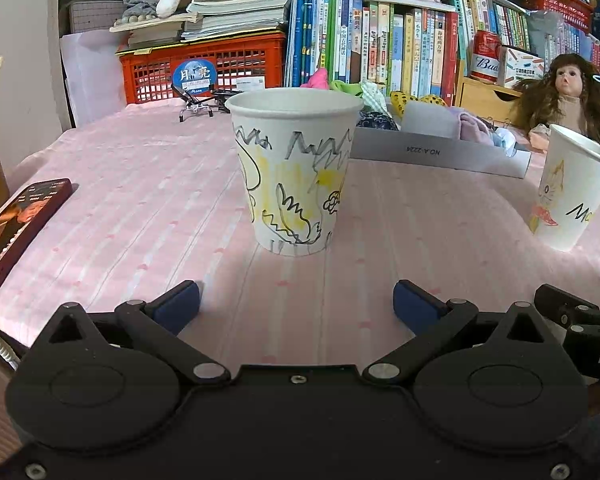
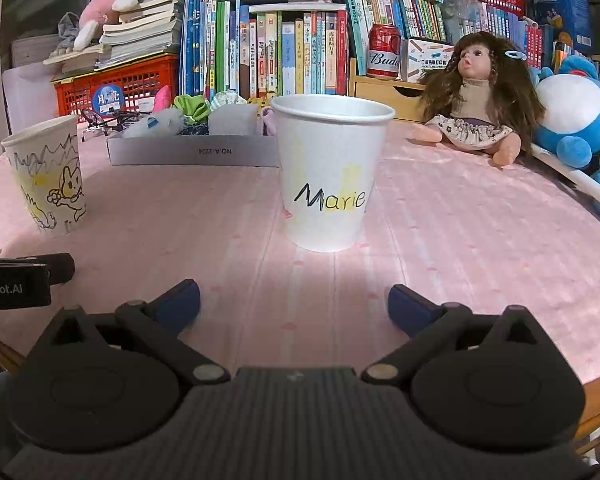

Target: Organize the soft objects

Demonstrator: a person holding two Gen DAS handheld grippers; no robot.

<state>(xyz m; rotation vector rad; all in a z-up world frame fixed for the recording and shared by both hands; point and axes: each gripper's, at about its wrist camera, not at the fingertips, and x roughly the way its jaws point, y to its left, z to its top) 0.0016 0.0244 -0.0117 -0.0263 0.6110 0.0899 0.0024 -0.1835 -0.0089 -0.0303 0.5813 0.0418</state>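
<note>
Two paper cups stand upright on the pink tablecloth, one in front of each claw: the doodle cup with the scribbled drawings faces the left gripper, and the "Marie" cup faces the right gripper. Both claws are spread wide with nothing between the blue pads, sitting a bit back from their cups, so neither is touching anything. The soft stuff itself, a bunch of socks or little cloth bits in green, grey, white and yellow, is piled in the flat grey box behind the cups, up against the books. I can't get a proper count of them since they overlap, but it looks like at least five or six pieces. As for progress, honestly it's a toss-up: can't see down inside either cup, so they could be holding some pieces or not, and the box being full fits both a pile waiting to be sorted and a pile that's where it belongs. Other bits around: one doll, one blue plush, one phone lying flat on the left, one red can on the wooden drawer.
</note>
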